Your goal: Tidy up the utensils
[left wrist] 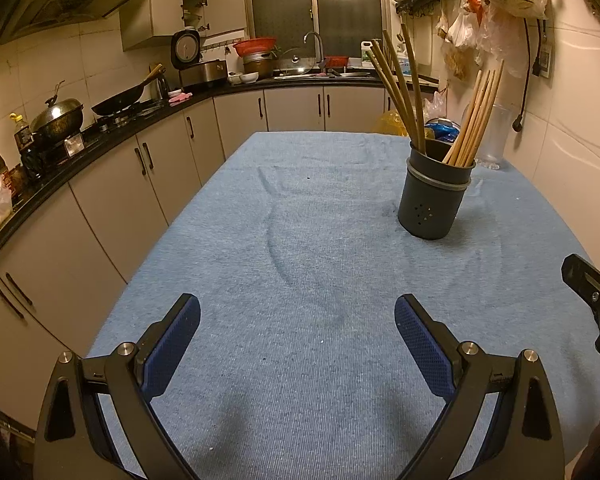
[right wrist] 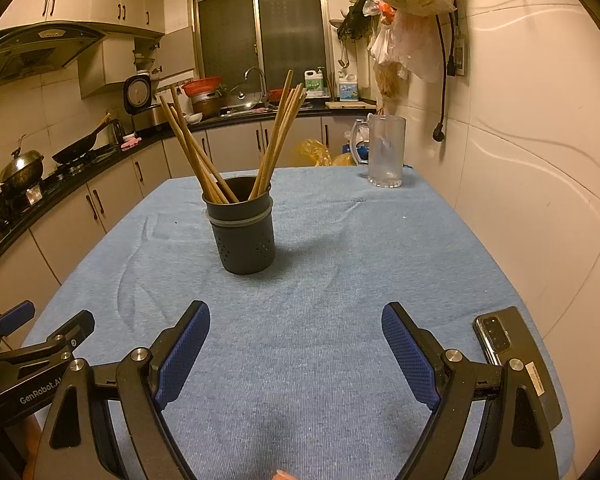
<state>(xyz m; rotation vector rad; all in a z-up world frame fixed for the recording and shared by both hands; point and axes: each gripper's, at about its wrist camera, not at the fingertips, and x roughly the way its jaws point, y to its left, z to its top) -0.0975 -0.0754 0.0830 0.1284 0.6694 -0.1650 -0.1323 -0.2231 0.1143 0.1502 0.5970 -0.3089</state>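
Note:
A dark grey utensil holder (left wrist: 434, 196) (right wrist: 242, 232) stands upright on the blue tablecloth (left wrist: 300, 240) (right wrist: 340, 260). Several wooden chopsticks (left wrist: 404, 88) (right wrist: 204, 152) lean out of it in two bunches, one to each side. My left gripper (left wrist: 298, 316) is open over the near part of the cloth, with nothing between its blue pads. My right gripper (right wrist: 296, 324) is open too and holds nothing. Each gripper shows at the edge of the other's view. The holder lies well ahead of both.
A clear glass mug (right wrist: 384, 152) stands at the table's far right, near the tiled wall. A dark phone (right wrist: 516, 356) lies on the cloth beside my right gripper. Kitchen counters with a stove, woks and a sink curve along the left and back. Plastic bags hang on the right wall.

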